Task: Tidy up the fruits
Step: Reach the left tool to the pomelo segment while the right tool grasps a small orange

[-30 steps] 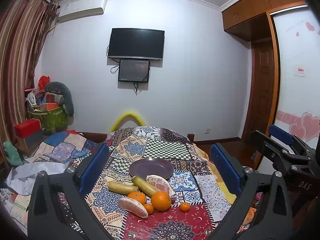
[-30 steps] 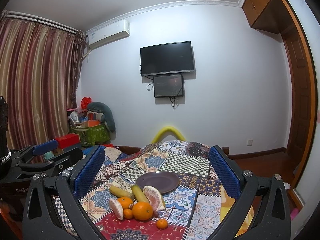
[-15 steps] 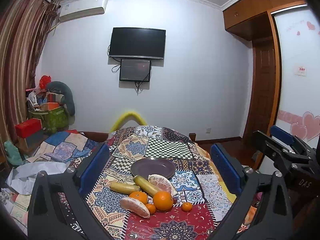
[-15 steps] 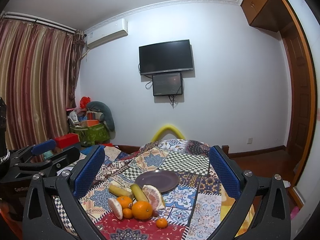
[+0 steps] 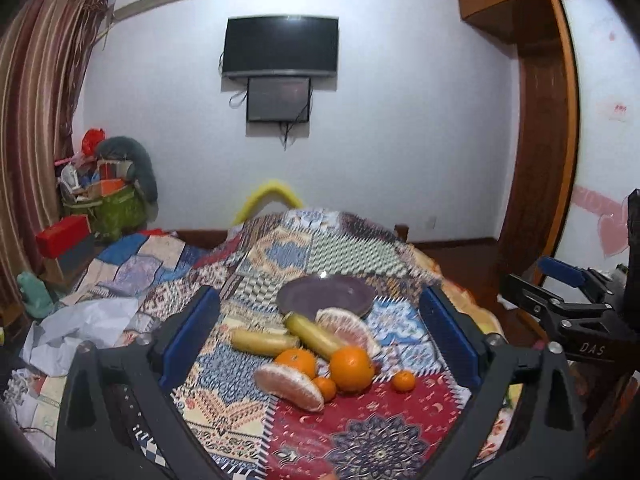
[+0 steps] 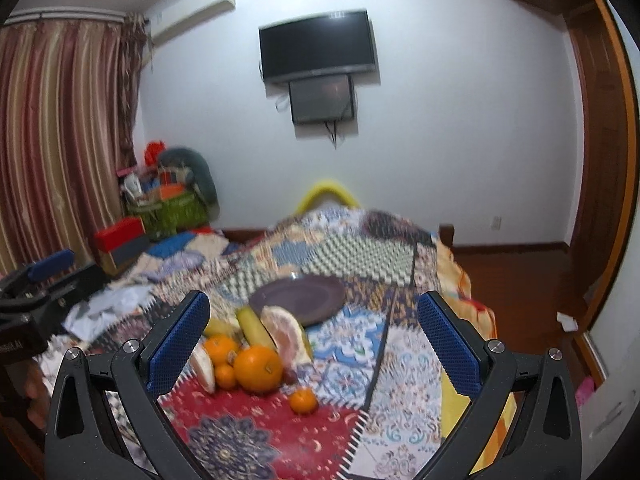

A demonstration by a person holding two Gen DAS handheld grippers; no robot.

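Left gripper [image 5: 320, 330] jaws apart, closing slightly, empty; right gripper [image 6: 314, 334] jaws apart, empty. Fruit pile [image 5: 320, 356] ahead between my jaws, plate [image 5: 326, 295] beyond. Risk I see: oranges [image 6: 258, 367] rolling off soft cloth [image 5: 380, 436] if nudged.

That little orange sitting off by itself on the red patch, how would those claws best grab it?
Grip the small orange across its middle, coming down from above and in front. It is round, so any pair of opposite sides will do, and it lies apart from the fruit pile, leaving room for a finger on each side. The right gripper looks nearer.
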